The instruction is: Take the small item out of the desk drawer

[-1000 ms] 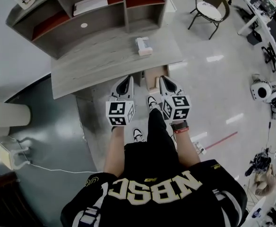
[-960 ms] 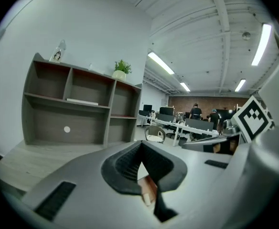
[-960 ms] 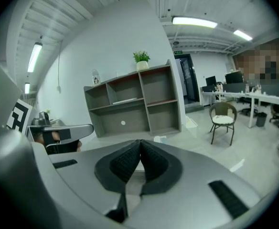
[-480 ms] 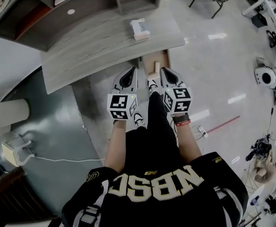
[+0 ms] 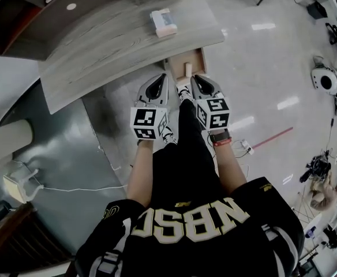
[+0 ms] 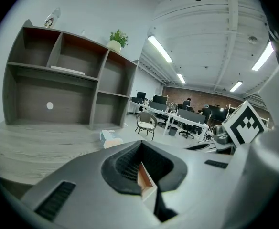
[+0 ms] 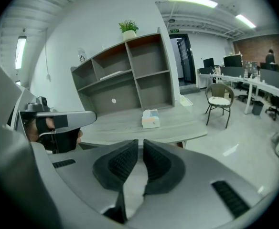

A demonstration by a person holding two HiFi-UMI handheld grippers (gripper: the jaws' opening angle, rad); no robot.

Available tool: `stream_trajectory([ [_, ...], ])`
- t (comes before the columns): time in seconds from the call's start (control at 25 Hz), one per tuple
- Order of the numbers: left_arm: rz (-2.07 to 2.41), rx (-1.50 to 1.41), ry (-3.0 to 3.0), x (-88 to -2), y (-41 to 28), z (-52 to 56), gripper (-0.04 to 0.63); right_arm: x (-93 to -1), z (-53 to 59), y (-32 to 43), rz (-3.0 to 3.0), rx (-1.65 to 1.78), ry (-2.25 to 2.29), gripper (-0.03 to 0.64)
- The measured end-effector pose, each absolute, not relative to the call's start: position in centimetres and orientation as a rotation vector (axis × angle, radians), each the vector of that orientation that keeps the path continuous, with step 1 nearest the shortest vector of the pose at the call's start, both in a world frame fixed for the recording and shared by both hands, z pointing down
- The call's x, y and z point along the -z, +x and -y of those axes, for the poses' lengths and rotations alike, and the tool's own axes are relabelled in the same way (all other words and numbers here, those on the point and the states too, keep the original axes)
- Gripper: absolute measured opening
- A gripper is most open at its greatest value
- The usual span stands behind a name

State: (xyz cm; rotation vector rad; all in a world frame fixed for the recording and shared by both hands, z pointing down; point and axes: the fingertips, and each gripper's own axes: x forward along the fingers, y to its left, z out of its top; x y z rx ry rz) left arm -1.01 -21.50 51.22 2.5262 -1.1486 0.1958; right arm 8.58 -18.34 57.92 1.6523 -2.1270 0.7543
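Note:
An open wooden drawer (image 5: 195,62) juts from under the grey desk (image 5: 116,45). A small pale block (image 5: 187,69) stands inside it. My left gripper (image 5: 156,89) hovers just left of the drawer, its tips together with nothing held; through the gap behind its tips (image 6: 140,144) I see a wooden edge (image 6: 146,180). My right gripper (image 5: 198,86) is at the drawer's near right corner. Its jaws (image 7: 140,144) have just been opening and stand a narrow slit apart, nothing between them.
A tissue box (image 5: 163,22) lies on the desk in front of a grey shelf unit (image 7: 125,80). The person's legs and shoes (image 5: 168,134) are below the grippers. A chair (image 7: 219,101) stands on the glossy floor to the right, with office desks beyond.
Both grippers have sunk and drawn in toward the open drawer; the desk has slid up in the head view. The small block in the drawer has not moved.

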Motion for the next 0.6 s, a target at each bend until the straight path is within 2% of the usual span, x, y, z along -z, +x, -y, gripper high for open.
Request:
stream_trajectory([
  [0.6,1.1,-0.268,2.469,-55.5,1.1,21.3,0.006,-64.4,18.6,10.6,2.041,-0.904,1.611,0.08],
])
